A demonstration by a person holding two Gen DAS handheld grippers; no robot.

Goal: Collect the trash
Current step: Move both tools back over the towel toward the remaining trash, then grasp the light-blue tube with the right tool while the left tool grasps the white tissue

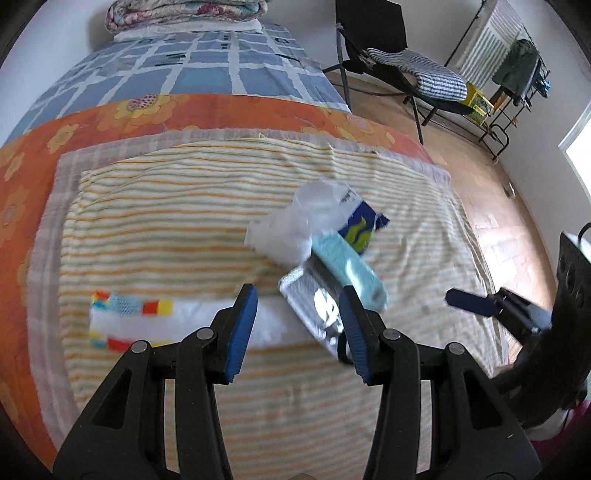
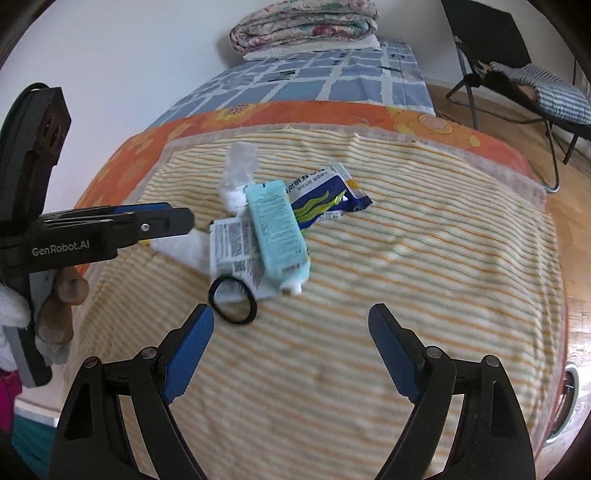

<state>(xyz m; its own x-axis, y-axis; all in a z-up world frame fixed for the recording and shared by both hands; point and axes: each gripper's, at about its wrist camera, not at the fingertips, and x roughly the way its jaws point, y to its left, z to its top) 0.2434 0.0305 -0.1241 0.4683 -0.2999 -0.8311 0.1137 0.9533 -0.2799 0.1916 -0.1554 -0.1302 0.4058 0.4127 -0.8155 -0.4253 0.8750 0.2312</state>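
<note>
Striped-yellow towel [image 2: 424, 258] on the bed carries the trash pile [image 2: 273, 229] mid-cloth; left hand-held gripper [image 1: 299, 328] part-spread, right hand-held gripper [image 2: 291, 347] spread wide, both empty; best straddle one piece squarely before pinching.

You face a bed [image 2: 461, 258] against a white wall [image 2: 129, 74], folded quilt [image 2: 303, 22] at its far end. Right of the bed: wooden floor [image 1: 491, 206], a black folding chair [image 1: 388, 48], a drying rack [image 1: 517, 81], a bright window [image 1: 580, 147].
</note>
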